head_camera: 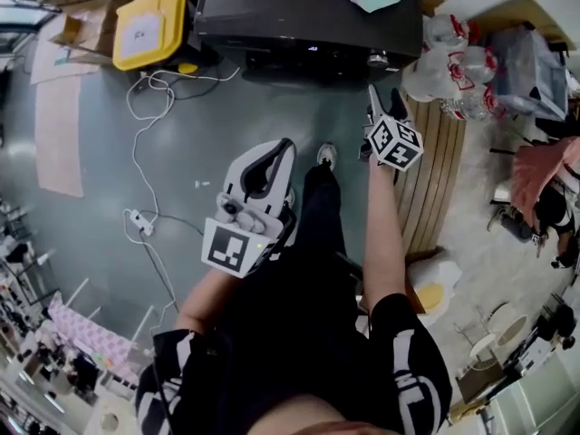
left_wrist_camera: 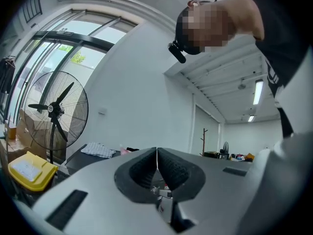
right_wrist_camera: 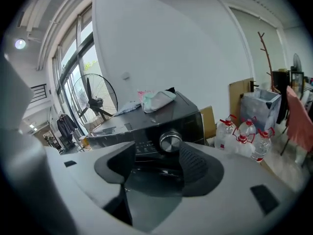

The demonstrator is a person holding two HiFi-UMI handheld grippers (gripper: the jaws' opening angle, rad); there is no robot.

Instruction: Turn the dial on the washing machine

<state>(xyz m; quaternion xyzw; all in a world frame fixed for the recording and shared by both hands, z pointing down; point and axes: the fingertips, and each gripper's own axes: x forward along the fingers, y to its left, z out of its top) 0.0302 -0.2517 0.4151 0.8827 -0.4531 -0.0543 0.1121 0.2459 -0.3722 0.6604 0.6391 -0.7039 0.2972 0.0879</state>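
Note:
The dark washing machine [head_camera: 308,12] stands ahead of me on the floor. Its round silver dial [right_wrist_camera: 170,142] sits on the front panel, also seen from above as the dial [head_camera: 378,59]. My right gripper [right_wrist_camera: 159,163] is open, and the dial shows just beyond its jaws, close to the right pad [right_wrist_camera: 195,165], with nothing between the pads. In the head view the right gripper [head_camera: 374,105] reaches toward the machine's right front corner. My left gripper [head_camera: 265,172] is held back near my body and points upward; in its own view the left gripper [left_wrist_camera: 157,154] is shut and empty.
Water bottles [head_camera: 453,80] stand on a wooden pallet [head_camera: 435,179] right of the machine. A yellow bin [head_camera: 149,25] and a white cable [head_camera: 145,134] lie to its left. A cloth [right_wrist_camera: 156,101] rests on the machine's top. A large fan [left_wrist_camera: 56,109] stands by the window.

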